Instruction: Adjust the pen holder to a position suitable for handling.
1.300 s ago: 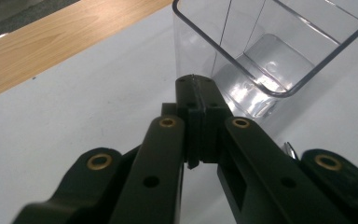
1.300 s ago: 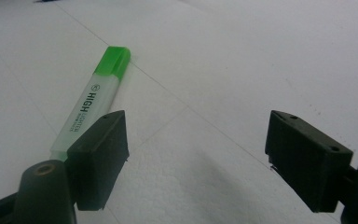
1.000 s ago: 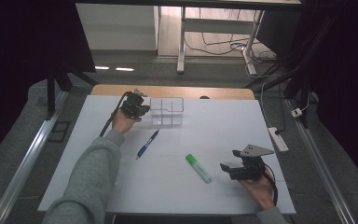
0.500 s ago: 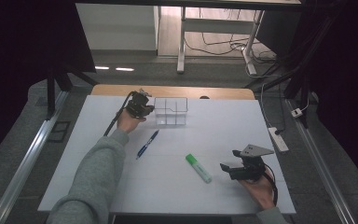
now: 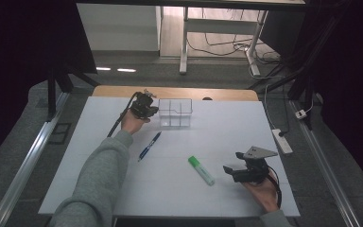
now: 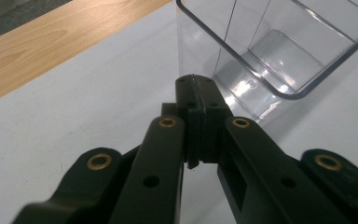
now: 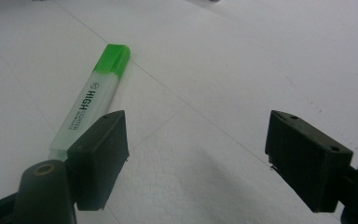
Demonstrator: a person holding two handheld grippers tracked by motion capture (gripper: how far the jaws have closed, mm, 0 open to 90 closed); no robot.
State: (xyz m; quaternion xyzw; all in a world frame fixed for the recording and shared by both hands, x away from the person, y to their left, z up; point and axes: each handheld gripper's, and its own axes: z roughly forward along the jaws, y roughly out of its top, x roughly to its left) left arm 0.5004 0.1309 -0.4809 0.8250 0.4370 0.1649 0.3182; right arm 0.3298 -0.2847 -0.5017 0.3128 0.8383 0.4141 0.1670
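Beside the clear plastic divided box (image 5: 175, 112) my left claw (image 5: 152, 111) sits clamped shut, empty — my right claw (image 5: 230, 171) gapes wide near the green highlighter (image 5: 201, 170) on the white tabletop (image 5: 217, 127).

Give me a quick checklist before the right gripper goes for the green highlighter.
1. Right gripper jaws open: ok.
2. Green highlighter lying flat on the white table, free of other things: ok.
3. Highlighter between the right jaws: not ok, it lies off to one side.
4. Left gripper shut and holding nothing, beside the clear organizer box: ok.
5. Blue pen out of the way: ok.
6. Box compartments free: cannot tell.
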